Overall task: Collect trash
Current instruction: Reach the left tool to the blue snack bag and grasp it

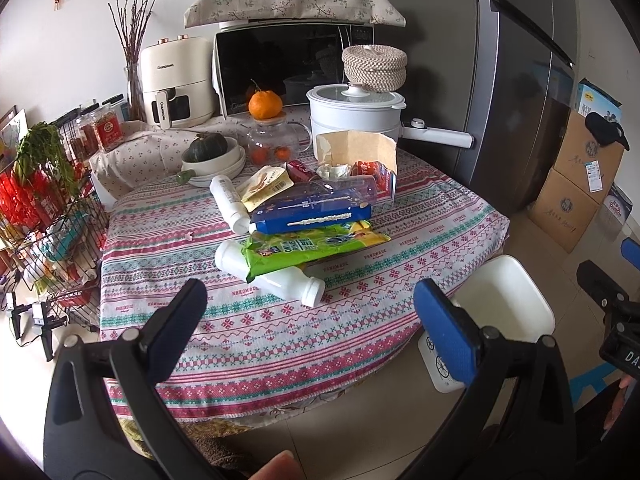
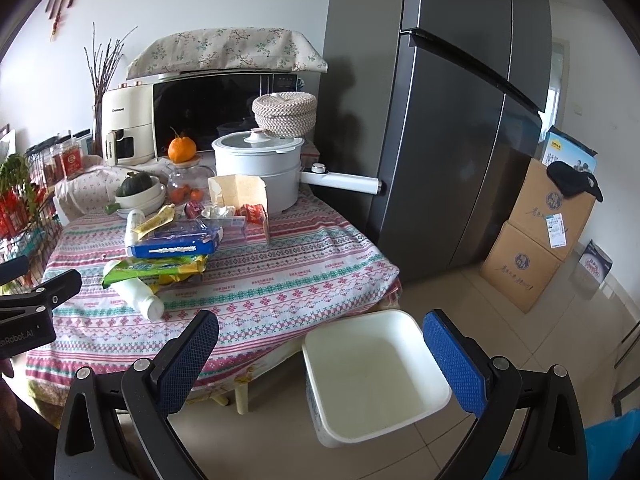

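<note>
A pile of trash lies mid-table: a green snack wrapper [image 1: 304, 246] [image 2: 160, 268], a blue box [image 1: 312, 214] [image 2: 176, 242], two white bottles [image 1: 276, 276] [image 1: 230, 202], a yellow pouch [image 1: 266, 186], a clear plastic tray [image 1: 336, 192], a torn cardboard box [image 1: 356, 148] with crumpled tissue [image 1: 334, 170] and red wrappers [image 1: 366, 168]. A white bin [image 2: 372, 372] [image 1: 504, 300] stands on the floor beside the table. My left gripper [image 1: 308, 316] is open and empty over the table's front edge. My right gripper [image 2: 320, 344] is open and empty above the bin.
The patterned table [image 1: 280, 340] also holds a white pot [image 1: 356, 108], a microwave [image 1: 288, 64], an air fryer [image 1: 176, 84], bowls with a squash [image 1: 212, 152] and a glass jar with an orange [image 1: 266, 106]. A wire rack [image 1: 52, 216] stands left, a fridge [image 2: 460, 120] and cardboard boxes [image 2: 540, 232] right.
</note>
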### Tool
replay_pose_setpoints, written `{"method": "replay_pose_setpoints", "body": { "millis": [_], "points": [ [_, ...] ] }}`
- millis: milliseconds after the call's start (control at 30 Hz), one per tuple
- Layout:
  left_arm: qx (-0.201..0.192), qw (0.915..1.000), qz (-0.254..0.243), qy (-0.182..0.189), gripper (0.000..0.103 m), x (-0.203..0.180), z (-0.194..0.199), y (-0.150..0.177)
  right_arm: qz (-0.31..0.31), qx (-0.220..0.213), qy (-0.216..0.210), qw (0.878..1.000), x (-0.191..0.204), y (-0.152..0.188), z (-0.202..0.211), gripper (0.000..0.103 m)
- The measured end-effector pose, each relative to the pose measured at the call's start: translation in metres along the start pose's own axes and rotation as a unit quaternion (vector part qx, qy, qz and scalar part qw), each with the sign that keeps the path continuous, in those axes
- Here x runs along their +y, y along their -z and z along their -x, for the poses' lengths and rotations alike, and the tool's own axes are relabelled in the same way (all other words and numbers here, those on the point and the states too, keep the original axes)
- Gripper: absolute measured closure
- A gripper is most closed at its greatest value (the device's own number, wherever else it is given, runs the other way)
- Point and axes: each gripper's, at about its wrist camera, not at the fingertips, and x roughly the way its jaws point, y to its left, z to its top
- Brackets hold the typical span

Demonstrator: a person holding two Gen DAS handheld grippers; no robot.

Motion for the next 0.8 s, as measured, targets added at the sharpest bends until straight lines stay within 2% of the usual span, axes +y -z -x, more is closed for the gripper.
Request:
{"method": "replay_pose_setpoints", "body": {
  "millis": [67,200,333,400,500,600,633,667,700,800],
  "points": [
    [0.02,0.9995,-0.001,0.023,0.0,0.003,-0.012,-0.003,0.001,0.003,-0.01,1.0,0.0,-0.008,-0.004,0.0],
    [0.074,0.9963,-0.011,0.043,0.0,0.01,-0.043,-0.01,0.013,0.017,-0.024,0.999,0.005,-0.026,-0.019,0.0],
    [0.136,0.9885,0.011,0.066,0.0,0.027,-0.081,-0.022,0.039,0.059,-0.059,0.996,0.017,-0.044,-0.051,0.0],
    [0.142,0.9871,0.024,0.07,0.0,0.036,-0.095,-0.032,0.045,0.082,-0.075,0.993,0.023,-0.05,-0.071,0.0],
    [0.146,0.9873,0.031,0.056,0.001,0.05,-0.12,-0.049,0.042,0.096,-0.087,0.991,0.028,-0.054,-0.097,0.0],
    [0.161,0.9801,0.084,0.082,0.01,0.073,-0.152,-0.059,0.032,0.113,-0.096,0.988,0.028,-0.045,-0.12,0.0],
    [0.161,0.9774,0.1,0.094,0.016,0.079,-0.161,-0.061,0.03,0.123,-0.102,0.987,0.028,-0.042,-0.128,0.0],
    [0.159,0.9769,0.096,0.106,0.021,0.08,-0.168,-0.064,0.029,0.133,-0.106,0.985,0.028,-0.041,-0.137,0.0],
    [0.161,0.9783,0.071,0.108,0.021,0.075,-0.174,-0.067,0.027,0.141,-0.108,0.984,0.027,-0.041,-0.145,0.0],
    [0.159,0.9828,-0.017,0.092,0.021,0.054,-0.188,-0.074,0.012,0.149,-0.113,0.982,0.026,-0.045,-0.162,0.0]
  ]
}}
